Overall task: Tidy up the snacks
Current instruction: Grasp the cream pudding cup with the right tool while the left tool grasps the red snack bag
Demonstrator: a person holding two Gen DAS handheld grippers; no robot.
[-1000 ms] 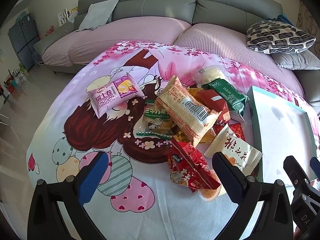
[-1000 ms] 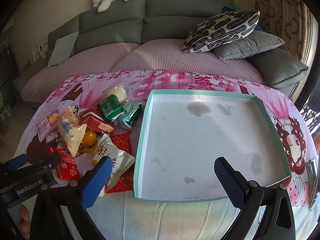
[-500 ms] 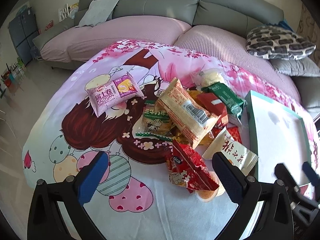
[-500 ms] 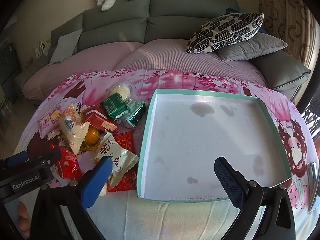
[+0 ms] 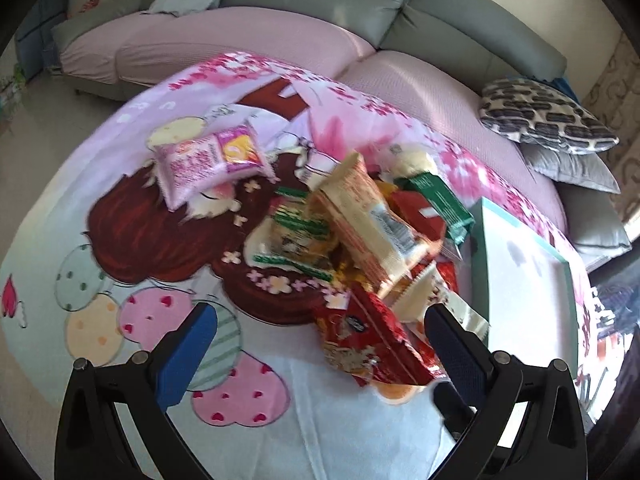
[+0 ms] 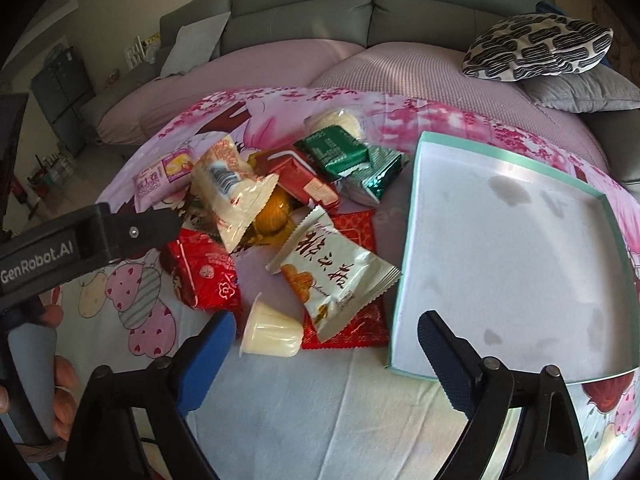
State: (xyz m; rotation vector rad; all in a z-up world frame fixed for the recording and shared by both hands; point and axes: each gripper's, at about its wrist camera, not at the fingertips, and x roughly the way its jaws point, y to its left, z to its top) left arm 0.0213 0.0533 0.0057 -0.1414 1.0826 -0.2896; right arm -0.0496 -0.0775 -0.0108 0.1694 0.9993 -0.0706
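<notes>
Teal-rimmed tray (image 6: 412, 216) still bare; snack pile (image 6: 280, 216) heaped just beside it on the surface. Right gripper (image 6: 324, 356) now swung toward pile, left gripper (image 5: 320, 348) nearer too. Fingers of both spread wide, holding nothing.

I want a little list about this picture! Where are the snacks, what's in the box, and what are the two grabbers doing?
snacks: a pile lying on the cartoon cloth, left of the box
box: teal-rimmed tray, nothing in it
nearest snack: small jelly cup on its side
left gripper: open, holding nothing
right gripper: open, holding nothing
behind: grey sofa with a patterned pillow
</notes>
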